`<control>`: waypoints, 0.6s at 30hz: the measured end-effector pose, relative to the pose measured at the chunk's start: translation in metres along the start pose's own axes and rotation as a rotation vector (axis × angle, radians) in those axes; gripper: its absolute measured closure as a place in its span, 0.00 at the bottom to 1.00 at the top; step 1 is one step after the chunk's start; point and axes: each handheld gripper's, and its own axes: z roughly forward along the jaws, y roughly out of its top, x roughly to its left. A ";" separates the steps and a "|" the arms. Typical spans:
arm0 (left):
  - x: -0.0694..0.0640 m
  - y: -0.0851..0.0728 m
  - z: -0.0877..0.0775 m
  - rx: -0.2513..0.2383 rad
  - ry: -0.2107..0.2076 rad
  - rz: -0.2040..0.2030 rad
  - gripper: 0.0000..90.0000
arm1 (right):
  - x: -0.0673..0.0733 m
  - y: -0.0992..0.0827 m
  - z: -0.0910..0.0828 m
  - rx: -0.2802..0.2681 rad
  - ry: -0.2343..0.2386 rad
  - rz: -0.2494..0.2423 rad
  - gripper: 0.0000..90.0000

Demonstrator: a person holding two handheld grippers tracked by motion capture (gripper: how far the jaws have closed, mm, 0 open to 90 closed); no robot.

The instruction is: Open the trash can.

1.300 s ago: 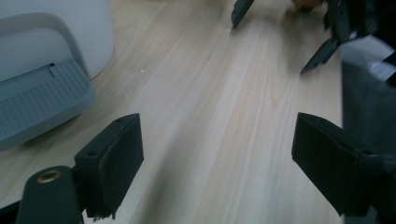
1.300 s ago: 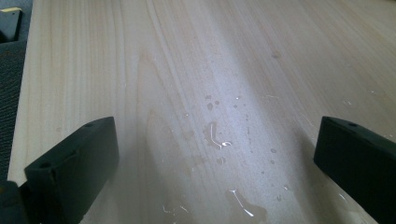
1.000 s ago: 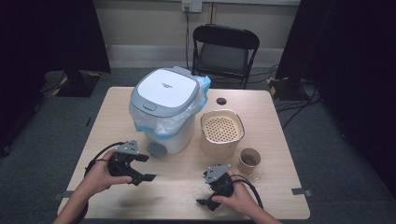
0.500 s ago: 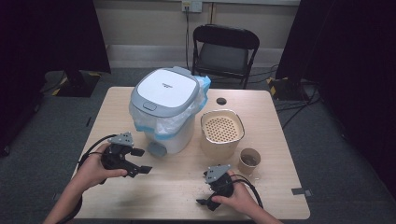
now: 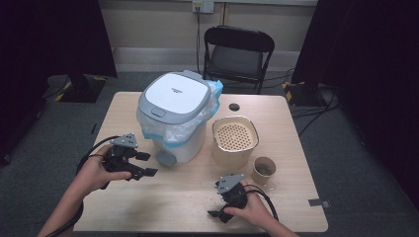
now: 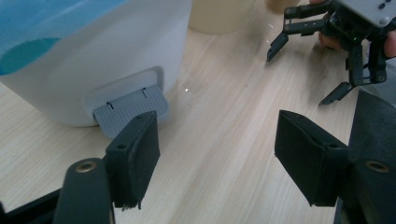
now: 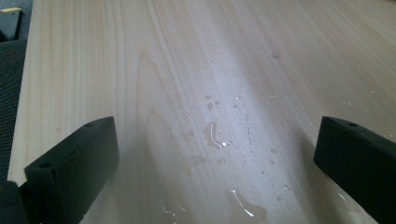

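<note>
Left gripper [image 5: 144, 164] sits just beside the grey pedal [image 5: 165, 158] of the white pedal bin [image 5: 174, 116], jaws apart and just been closing, nothing between them; its own view shows 1 jaw just in front of the pedal, not touching. Right gripper [image 5: 216, 216] rests near the table [image 5: 163, 207] front edge, jaws wide, empty, with bare wood between the 2 grippers. Right gripper view adds water droplets [image 7: 217, 135] on the wood; high view adds beige perforated-lid container [image 5: 235, 139] and paper cup [image 5: 264, 170] right of the bin.
</note>
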 end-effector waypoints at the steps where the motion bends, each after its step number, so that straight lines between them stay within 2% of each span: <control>1: 0.001 0.000 -0.001 -0.002 0.007 -0.006 0.35 | 0.000 0.000 0.000 0.000 0.000 0.000 0.00; 10: 0.008 0.004 -0.010 -0.008 -0.009 -0.013 0.40 | 0.000 0.000 0.000 0.000 0.000 0.001 0.00; 14: 0.009 0.010 -0.013 -0.010 -0.001 -0.028 0.41 | 0.000 0.000 0.000 0.000 0.000 0.000 0.00; 18: 0.010 0.016 -0.017 -0.005 0.009 -0.024 0.44 | 0.000 0.000 0.000 0.000 0.000 0.000 0.00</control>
